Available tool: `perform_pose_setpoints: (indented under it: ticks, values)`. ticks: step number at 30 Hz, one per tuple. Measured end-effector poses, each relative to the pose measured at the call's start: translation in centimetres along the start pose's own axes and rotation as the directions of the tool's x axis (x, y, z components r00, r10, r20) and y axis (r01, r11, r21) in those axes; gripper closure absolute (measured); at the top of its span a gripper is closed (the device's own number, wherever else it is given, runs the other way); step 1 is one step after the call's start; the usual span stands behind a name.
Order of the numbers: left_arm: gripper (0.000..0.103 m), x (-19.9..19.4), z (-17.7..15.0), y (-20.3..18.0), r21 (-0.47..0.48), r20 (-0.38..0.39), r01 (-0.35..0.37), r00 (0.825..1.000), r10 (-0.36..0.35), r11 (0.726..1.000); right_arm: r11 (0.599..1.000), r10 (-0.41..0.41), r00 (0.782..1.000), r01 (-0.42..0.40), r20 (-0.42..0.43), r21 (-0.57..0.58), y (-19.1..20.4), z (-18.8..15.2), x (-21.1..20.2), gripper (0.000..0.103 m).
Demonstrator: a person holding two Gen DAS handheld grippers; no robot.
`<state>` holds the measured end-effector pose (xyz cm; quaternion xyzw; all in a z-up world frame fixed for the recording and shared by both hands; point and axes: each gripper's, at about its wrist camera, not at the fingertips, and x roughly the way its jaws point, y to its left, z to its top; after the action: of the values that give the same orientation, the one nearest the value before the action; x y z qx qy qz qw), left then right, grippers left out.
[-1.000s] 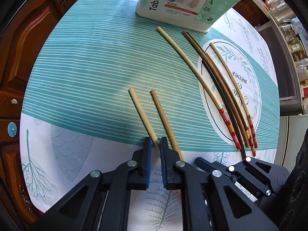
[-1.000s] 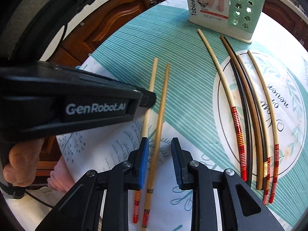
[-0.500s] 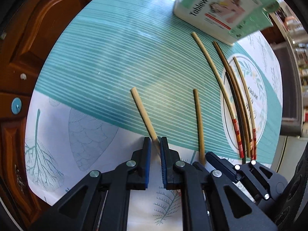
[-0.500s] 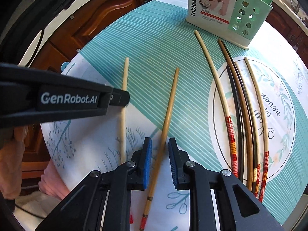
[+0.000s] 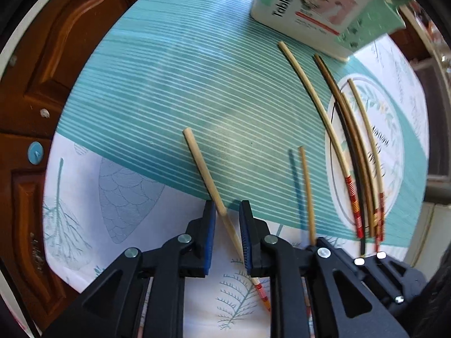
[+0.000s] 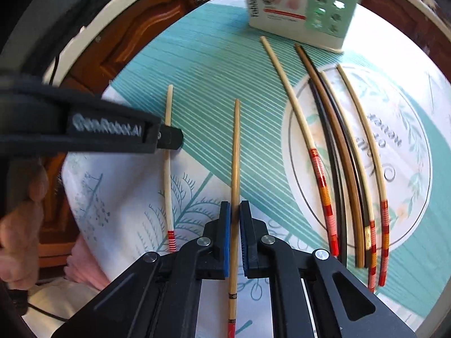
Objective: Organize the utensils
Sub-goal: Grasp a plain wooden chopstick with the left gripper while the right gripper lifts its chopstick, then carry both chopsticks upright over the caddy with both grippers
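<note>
A pale chopstick (image 5: 204,173) lies on the tablecloth between the spread jaws of my left gripper (image 5: 227,211), which is open around it. It also shows in the right wrist view (image 6: 168,174), below the left gripper's tip (image 6: 169,138). My right gripper (image 6: 235,211) is shut on a tan chopstick (image 6: 235,152), held lifted and pointing forward; it also shows in the left wrist view (image 5: 306,188). Several more chopsticks (image 6: 344,152) lie side by side on the right. The mint green utensil holder (image 6: 301,8) stands at the back.
A teal-striped tablecloth (image 5: 169,84) covers the table. Dark wooden cabinets (image 5: 42,56) stand beyond its left edge. A hand (image 6: 19,219) holds the left gripper at the lower left of the right wrist view.
My left gripper opened and released the pale chopstick onto the cloth. My right gripper closed on the tan chopstick and lifted it, and the two chopsticks moved further apart.
</note>
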<state>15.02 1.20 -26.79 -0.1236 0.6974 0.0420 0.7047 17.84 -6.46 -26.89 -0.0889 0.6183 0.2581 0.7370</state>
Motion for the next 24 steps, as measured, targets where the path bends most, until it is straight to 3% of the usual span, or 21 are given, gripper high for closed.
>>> perform_pose_setpoints:
  ticks: [3, 8, 13, 15, 19, 24]
  values:
    - [0.096, 0.1, -0.2, -0.8, 0.046, 0.001, -0.037, 0.999, 0.037, 0.998, 0.999, 0.038, 0.999, -0.039, 0.021, 0.038, -1.2, -0.1, -0.6, 0.097]
    - [0.100, -0.2, -0.4, -0.8, 0.060, 0.001, 0.028, 1.000, -0.028, 0.998, 0.990, 0.106, 0.992, -0.112, 0.067, 0.087, -2.7, -1.1, -1.8, 0.097]
    - [0.100, -3.3, -1.9, -0.6, 0.167, 0.146, 0.040, 0.987, -0.065, 0.985, 0.979, 0.164, 0.974, -0.180, 0.153, 0.098, -4.3, -1.2, -4.2, 0.097]
    - [0.100, -4.8, -2.6, -0.9, 0.215, 0.211, 0.056, 0.972, -0.103, 0.975, 0.976, 0.172, 0.966, -0.193, 0.195, 0.096, -4.4, -1.4, -5.0, 0.097]
    - [0.100, -8.1, -3.9, -1.6, 0.283, 0.342, 0.017, 0.932, -0.117, 0.959, 0.975, 0.170, 0.942, -0.203, 0.288, 0.090, -4.5, -1.5, -7.2, 0.097]
    - [0.100, -12.7, -4.1, -1.8, 0.325, 0.516, -0.034, 0.844, -0.147, 0.945, 0.984, 0.131, 0.902, -0.170, 0.411, 0.060, -4.0, -1.2, -11.1, 0.097]
